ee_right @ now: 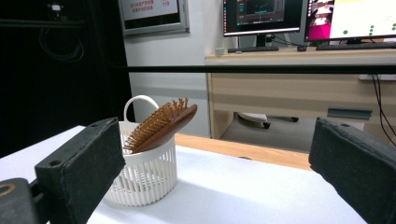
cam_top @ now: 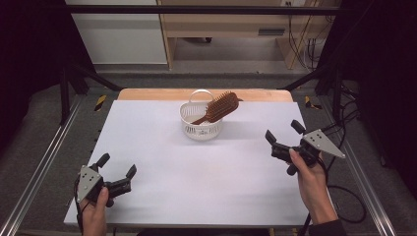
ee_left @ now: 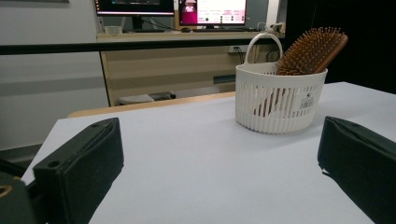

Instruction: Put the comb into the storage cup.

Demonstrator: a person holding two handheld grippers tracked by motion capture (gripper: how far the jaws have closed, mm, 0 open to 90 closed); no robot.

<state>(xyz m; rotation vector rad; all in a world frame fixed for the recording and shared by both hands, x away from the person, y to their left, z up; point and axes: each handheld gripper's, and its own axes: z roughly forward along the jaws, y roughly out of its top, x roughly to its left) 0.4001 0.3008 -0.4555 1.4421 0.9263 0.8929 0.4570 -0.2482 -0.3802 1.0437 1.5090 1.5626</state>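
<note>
High view: my left hand-held gripper (cam_top: 117, 172) and right hand-held gripper (cam_top: 282, 133) rest open and empty on the table (cam_top: 162, 162). Farther off, the hairbrush (cam_top: 221, 106) leans in the white basket (cam_top: 199, 129); probably light, stiff wood, best gripped at its jutting head.

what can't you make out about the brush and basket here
- Brush handle: in the high view and both gripper views its lower end goes down inside the basket, hidden by the wall.
- Basket floor: hidden by the wall in both gripper views and by the brush in the high view, so anything else inside cannot be told.
- Label on the basket: too small to read in the left gripper view.
- Left tongs: cut off by the bottom edge.
</note>
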